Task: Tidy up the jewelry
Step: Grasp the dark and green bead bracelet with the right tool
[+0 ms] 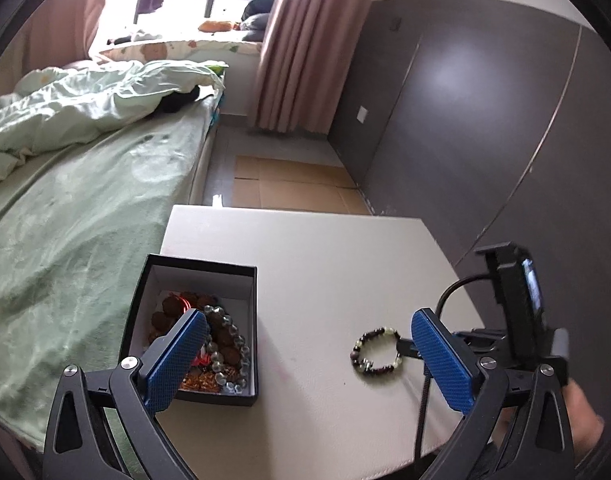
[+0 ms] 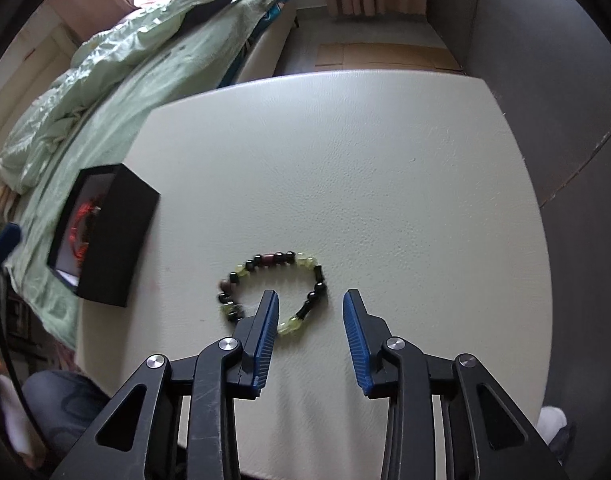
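A bracelet (image 2: 281,258) of black, brown and pale green beads lies flat on the white table (image 2: 385,140). My right gripper (image 2: 311,296) points steeply down over it, open. Its left finger stands inside the loop, and the loop's right side lies between the pads without touching them. In the left wrist view the same bracelet (image 1: 371,335) lies to the right. My left gripper (image 1: 305,320) hangs open and holds nothing, its left finger over the black box (image 1: 201,262). The box (image 2: 117,236) stands at the table's left edge and holds several beaded bracelets and a red cord.
A bed (image 1: 85,200) with a green quilt runs along the table's left side. A dark grey wardrobe wall (image 1: 465,120) stands to the right. Flat cardboard (image 1: 289,184) lies on the floor beyond the table. A person's hand (image 1: 585,420) grips the right tool.
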Motion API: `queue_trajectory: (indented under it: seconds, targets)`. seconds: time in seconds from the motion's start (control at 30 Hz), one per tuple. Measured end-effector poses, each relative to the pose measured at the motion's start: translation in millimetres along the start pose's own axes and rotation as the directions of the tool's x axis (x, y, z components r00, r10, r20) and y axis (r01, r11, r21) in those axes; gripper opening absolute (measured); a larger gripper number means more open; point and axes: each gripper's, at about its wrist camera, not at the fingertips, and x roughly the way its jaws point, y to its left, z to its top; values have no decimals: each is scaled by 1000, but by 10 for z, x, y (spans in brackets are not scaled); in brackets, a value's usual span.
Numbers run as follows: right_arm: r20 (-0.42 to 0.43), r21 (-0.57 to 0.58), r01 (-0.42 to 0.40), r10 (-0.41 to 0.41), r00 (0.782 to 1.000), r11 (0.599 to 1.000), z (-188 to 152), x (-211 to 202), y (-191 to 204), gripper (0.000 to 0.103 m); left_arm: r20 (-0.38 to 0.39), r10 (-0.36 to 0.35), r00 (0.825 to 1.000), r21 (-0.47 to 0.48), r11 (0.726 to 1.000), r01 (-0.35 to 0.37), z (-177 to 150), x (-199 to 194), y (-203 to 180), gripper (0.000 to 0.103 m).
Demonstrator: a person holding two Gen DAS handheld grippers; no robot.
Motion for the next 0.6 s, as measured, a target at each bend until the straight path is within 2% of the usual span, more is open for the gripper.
queue_trajectory:
  seconds: [0.23,0.3,0.37,0.43,0.6]
  targets:
    - [-17,-8,21,-21,1000,1000,108,179,-33,32,-8,-20,1000,-36,999,20,37,107,55,102]
    - [-13,-36,36,-36,999,999,125,193,34,27,-12,-27,1000,-37,999,27,49,135,43,102]
    - [-10,-88,128,-129,992,988,125,222,125,13,-12,-31,999,-33,999,30,48,152,31,102]
    - [-4,-132,183,-186,983,974,113,234,216,10,-14,-40,999,-28,999,40,53,163,27,102]
    - [-15,-106,138,-141,990,985,94,189,129,6,-22,-69,997,-30,997,68,89,167,78,102]
